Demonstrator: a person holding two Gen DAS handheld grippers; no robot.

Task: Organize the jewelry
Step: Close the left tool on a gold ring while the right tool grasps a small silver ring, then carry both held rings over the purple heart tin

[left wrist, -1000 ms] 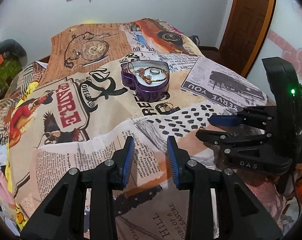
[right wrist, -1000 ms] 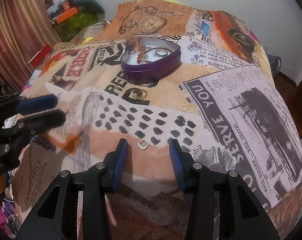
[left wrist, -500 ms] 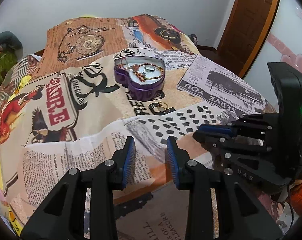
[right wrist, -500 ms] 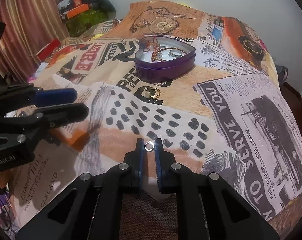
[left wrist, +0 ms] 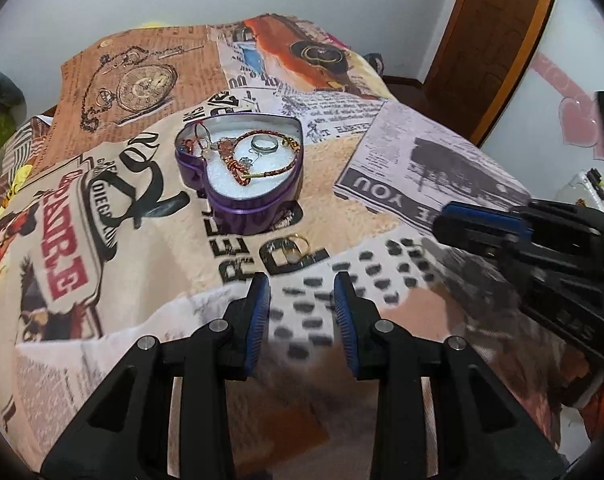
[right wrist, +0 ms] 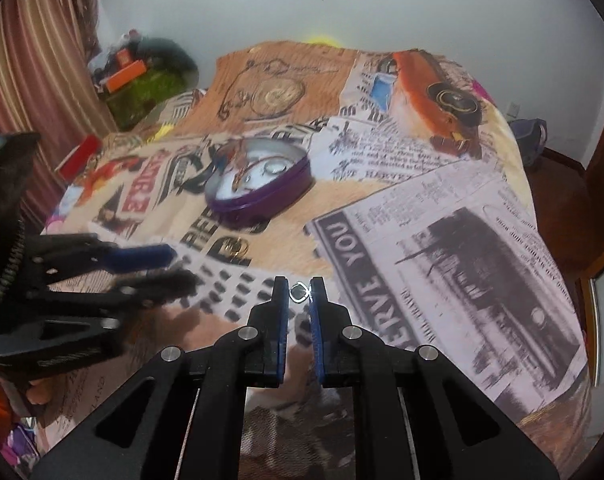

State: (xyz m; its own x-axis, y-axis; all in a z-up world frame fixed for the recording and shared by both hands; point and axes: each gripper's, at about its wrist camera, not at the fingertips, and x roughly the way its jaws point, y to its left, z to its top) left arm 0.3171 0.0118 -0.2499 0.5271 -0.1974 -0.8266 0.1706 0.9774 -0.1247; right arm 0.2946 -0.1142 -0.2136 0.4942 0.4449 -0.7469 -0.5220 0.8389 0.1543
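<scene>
Silver ring [right wrist: 299, 293] pinched in downward-tilted right tongs [right wrist: 299, 294]; left tongs [left wrist: 302, 296] hover parted, empty.

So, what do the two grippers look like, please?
Both are of the same build. The left gripper and the right gripper have black plastic frames with triangular cut-outs and round silver screws. Each has two straight fingers lined with blue ribbed pads. White lettering shows on the side of each body, too blurred to read.

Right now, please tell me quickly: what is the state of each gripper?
Left gripper: jaws open, nothing between them.
Right gripper: jaws shut on a small silver ring, pinched at the tips.
</scene>
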